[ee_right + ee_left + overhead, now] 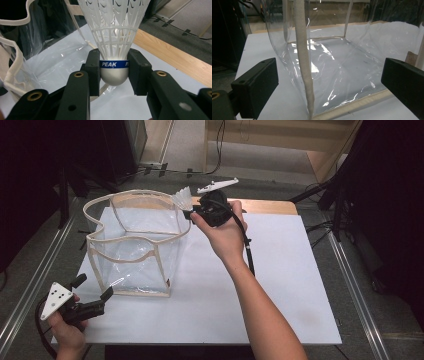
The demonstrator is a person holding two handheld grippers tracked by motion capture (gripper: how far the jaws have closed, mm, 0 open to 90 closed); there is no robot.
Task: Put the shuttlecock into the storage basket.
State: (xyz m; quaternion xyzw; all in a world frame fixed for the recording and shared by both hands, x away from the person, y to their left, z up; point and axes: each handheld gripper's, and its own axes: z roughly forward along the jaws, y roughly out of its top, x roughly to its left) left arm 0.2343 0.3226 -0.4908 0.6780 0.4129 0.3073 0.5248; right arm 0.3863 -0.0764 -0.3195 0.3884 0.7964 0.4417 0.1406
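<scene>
A white plastic shuttlecock [114,32] with a blue band reading PEAK is clamped by its rounded cork between the pads of my right gripper [114,72]. In the high view the right gripper [192,212] holds the shuttlecock [183,198] in the air just over the far right rim of a clear plastic bag [135,245] with cream fabric trim, which stands open on the white board. My left gripper [92,287] rests at the board's near left corner, open, its jaws pointing at the bag's near corner [308,82] without touching it.
The white board [280,285] lies on a wooden table whose far edge [270,206] shows behind it. Metal rails run along both sides of the table. Black stands and cables are at the back on the floor.
</scene>
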